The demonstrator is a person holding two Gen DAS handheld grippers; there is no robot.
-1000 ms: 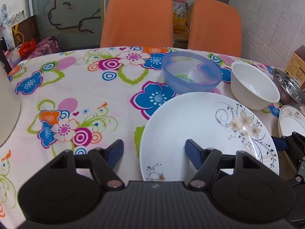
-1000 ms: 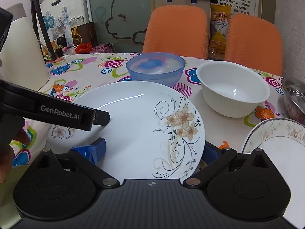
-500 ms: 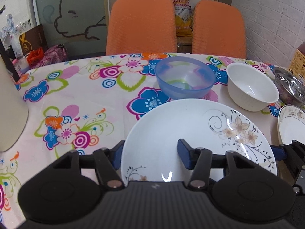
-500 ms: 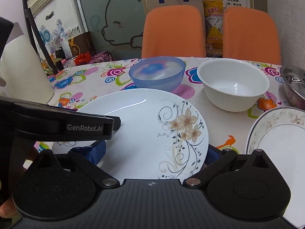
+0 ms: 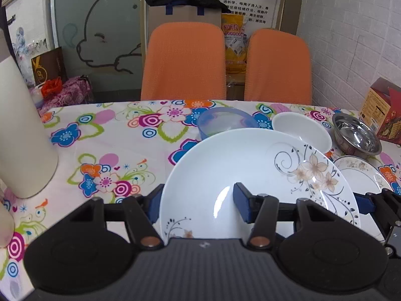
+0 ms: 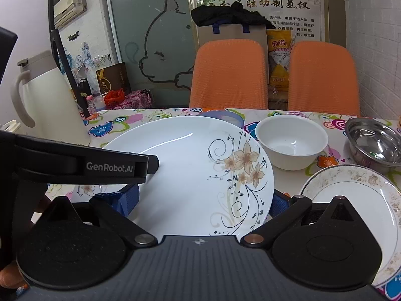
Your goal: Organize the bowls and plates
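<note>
**Flowered plate held up between two grippers**

The large flowered plate (image 6: 190, 175) fills the centre of both views, tilted up off the table (image 5: 112, 145). The left gripper (image 5: 198, 205) has its jaws around the plate's left rim; the right gripper (image 6: 203, 200) spans the plate widely, jaws seemingly on opposite edges (contact is hard to judge). Behind sit the blue bowl (image 5: 220, 123), white bowl (image 6: 292, 141) and steel bowl (image 6: 373, 140); a second plate (image 6: 351, 200) lies lower right.
</note>
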